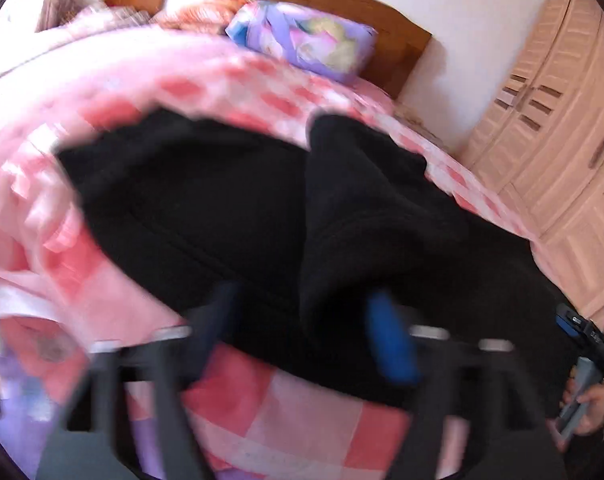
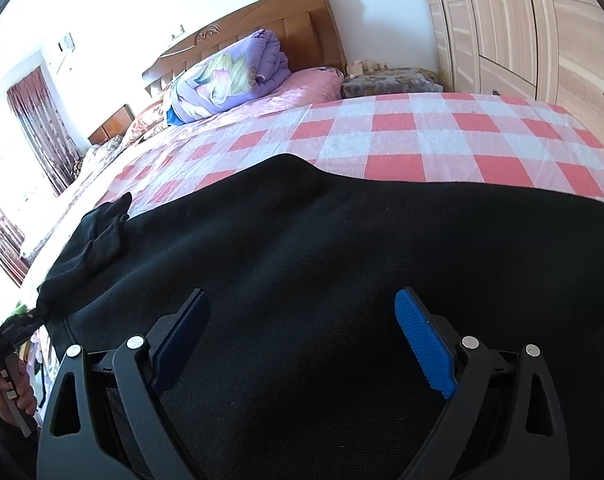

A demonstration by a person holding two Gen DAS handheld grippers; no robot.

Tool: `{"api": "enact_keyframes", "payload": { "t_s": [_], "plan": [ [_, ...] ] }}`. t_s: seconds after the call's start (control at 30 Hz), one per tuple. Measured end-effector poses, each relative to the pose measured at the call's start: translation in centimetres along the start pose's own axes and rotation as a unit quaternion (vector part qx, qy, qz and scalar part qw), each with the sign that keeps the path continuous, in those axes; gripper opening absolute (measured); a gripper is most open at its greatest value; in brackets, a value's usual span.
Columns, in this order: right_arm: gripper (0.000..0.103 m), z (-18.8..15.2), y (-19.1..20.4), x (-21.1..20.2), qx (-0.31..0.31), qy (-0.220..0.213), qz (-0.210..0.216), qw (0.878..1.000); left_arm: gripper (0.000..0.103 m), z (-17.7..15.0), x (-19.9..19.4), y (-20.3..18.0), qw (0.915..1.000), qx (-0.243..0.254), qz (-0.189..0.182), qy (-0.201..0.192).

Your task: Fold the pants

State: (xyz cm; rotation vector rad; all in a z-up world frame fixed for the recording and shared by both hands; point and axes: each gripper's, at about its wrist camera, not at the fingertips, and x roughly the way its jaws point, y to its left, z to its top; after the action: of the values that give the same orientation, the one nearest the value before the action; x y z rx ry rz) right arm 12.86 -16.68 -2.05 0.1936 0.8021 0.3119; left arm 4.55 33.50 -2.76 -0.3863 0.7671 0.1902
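Black pants [image 2: 302, 240] lie spread across a bed with a pink and white checked sheet [image 2: 422, 136]. My right gripper [image 2: 302, 294] hangs just over the cloth, open, with blue pads [image 2: 422, 340] wide apart and nothing pinched. The left wrist view is blurred. There, the pants [image 1: 190, 208] show a raised fold [image 1: 362, 200] in the middle. My left gripper [image 1: 302, 296] is open above their near edge, and black cloth lies under the gap between its fingers. The right gripper [image 1: 586, 340] shows at that view's right edge. The left gripper [image 2: 10, 332] sits at the pants' left end.
A folded purple quilt [image 2: 230, 76] and a pink pillow [image 2: 318, 80] lie by the wooden headboard [image 2: 262, 24]. A pale wooden wardrobe [image 2: 522, 20] stands on the right, with a covered bedside table [image 2: 386, 80] beside it. Dark red curtains [image 2: 34, 128] hang far left.
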Motion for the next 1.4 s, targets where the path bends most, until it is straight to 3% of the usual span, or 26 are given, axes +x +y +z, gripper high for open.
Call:
{"api": "enact_keyframes", "payload": {
  "t_s": [0.03, 0.07, 0.1, 0.17, 0.2, 0.23, 0.3, 0.37, 0.43, 0.47, 0.5, 0.57, 0.6, 0.63, 0.7, 0.77, 0.8, 0.83, 0.87, 0.9, 1.0, 1.1, 1.2, 1.27, 1.33, 1.4],
  "plan": [
    [0.091, 0.0, -0.1, 0.1, 0.004, 0.001, 0.001, 1.000, 0.086, 0.1, -1.5, -1.3, 0.9975, 0.025, 0.057, -0.034],
    [0.091, 0.0, -0.2, 0.1, 0.005, 0.002, 0.002, 1.000, 0.087, 0.3, -2.4, -2.8, 0.9932, 0.061, 0.084, -0.053],
    [0.091, 0.0, -0.2, 0.2, 0.008, 0.004, 0.002, 1.000, 0.087, 0.3, -3.6, -5.3, 0.9833, 0.124, 0.111, -0.074],
    [0.091, 0.0, -0.2, 0.3, 0.008, 0.007, 0.000, 1.000, 0.095, -0.1, -4.7, -8.9, 0.9630, 0.208, 0.136, -0.106],
    [0.091, 0.0, -0.1, 0.3, 0.006, 0.008, -0.002, 1.000, 0.098, -0.4, -4.9, -11.5, 0.9480, 0.265, 0.133, -0.116],
    [0.091, 0.0, 0.0, 0.4, 0.005, 0.009, -0.004, 1.000, 0.098, -0.4, -4.4, -13.3, 0.9392, 0.298, 0.125, -0.114],
    [0.091, 0.0, 0.0, 0.3, 0.003, 0.007, -0.003, 1.000, 0.098, -0.6, -2.4, -16.6, 0.9202, 0.361, 0.114, -0.099],
    [0.091, -0.1, -0.3, 0.2, 0.009, 0.004, 0.005, 1.000, 0.085, -0.5, 1.0, -19.0, 0.9063, 0.407, 0.099, -0.059],
    [0.091, -0.1, -0.6, 0.0, 0.016, 0.001, 0.014, 1.000, 0.064, 0.2, 4.6, -19.8, 0.9070, 0.414, 0.078, 0.014],
    [0.091, -0.1, -0.8, 0.0, 0.022, 0.000, 0.020, 1.000, 0.062, 0.5, 5.9, -19.7, 0.9093, 0.407, 0.075, 0.040],
    [0.091, -0.2, -1.0, -0.1, 0.028, -0.001, 0.024, 0.999, 0.059, 1.1, 7.5, -19.3, 0.9120, 0.398, 0.074, 0.069],
    [0.091, -0.1, -1.2, -0.1, 0.034, -0.001, 0.030, 0.999, 0.059, 1.6, 8.6, -17.8, 0.9207, 0.376, 0.056, 0.087],
    [0.091, -0.1, -1.2, -0.1, 0.034, 0.000, 0.030, 0.999, 0.052, 1.9, 8.3, -17.2, 0.9269, 0.363, 0.039, 0.089],
    [0.091, -0.1, -1.2, 0.0, 0.034, 0.000, 0.031, 0.999, 0.030, 2.1, 8.1, -16.7, 0.9329, 0.348, 0.026, 0.090],
    [0.091, -0.1, -1.2, 0.0, 0.034, 0.000, 0.033, 0.999, 0.018, 2.6, 6.4, -15.3, 0.9487, 0.309, 0.006, 0.066],
    [0.091, -0.1, -1.4, -0.1, 0.037, -0.001, 0.036, 0.999, 0.016, 3.3, 4.6, -13.2, 0.9711, 0.232, -0.037, 0.044],
    [0.091, -0.1, -1.4, -0.1, 0.039, -0.002, 0.038, 0.999, 0.015, 4.3, 3.1, -10.6, 0.9844, 0.156, -0.078, 0.026],
    [0.091, -0.1, -1.4, -0.1, 0.039, -0.002, 0.038, 0.998, 0.015, 5.2, 2.3, -8.5, 0.9888, 0.097, -0.113, 0.013],
    [0.091, -0.1, -1.4, -0.1, 0.039, -0.002, 0.038, 0.999, 0.015, 5.9, 1.3, -6.0, 0.9882, 0.033, -0.149, 0.000],
    [0.091, -0.1, -1.4, -0.1, 0.039, -0.001, 0.036, 0.999, 0.015, 6.3, 0.3, -2.3, 0.9812, -0.053, -0.185, -0.016],
    [0.091, 0.0, -1.3, 0.0, 0.035, 0.001, 0.032, 0.999, 0.015, 6.5, -1.0, 5.3, 0.9553, -0.187, -0.225, -0.042],
    [0.091, 0.0, -1.3, 0.1, 0.036, 0.001, 0.032, 0.999, 0.017, 5.4, -1.2, 10.7, 0.9447, -0.255, -0.201, -0.046],
    [0.091, 0.0, -1.2, 0.2, 0.037, 0.004, 0.029, 0.999, 0.027, 3.8, -0.2, 14.3, 0.9362, -0.300, -0.181, -0.028],
    [0.091, 0.0, -1.1, 0.3, 0.035, 0.007, 0.026, 0.999, 0.035, 3.3, 0.5, 15.6, 0.9352, -0.314, -0.163, -0.024],
    [0.091, 0.0, -1.0, 0.3, 0.033, 0.008, 0.023, 0.999, 0.035, 2.9, 0.6, 16.6, 0.9268, -0.323, -0.191, -0.022],
    [0.091, -0.1, -1.1, 0.3, 0.033, 0.009, 0.022, 0.999, 0.040, 2.6, 0.2, 16.5, 0.9254, -0.320, -0.201, -0.027]
  ]
}}
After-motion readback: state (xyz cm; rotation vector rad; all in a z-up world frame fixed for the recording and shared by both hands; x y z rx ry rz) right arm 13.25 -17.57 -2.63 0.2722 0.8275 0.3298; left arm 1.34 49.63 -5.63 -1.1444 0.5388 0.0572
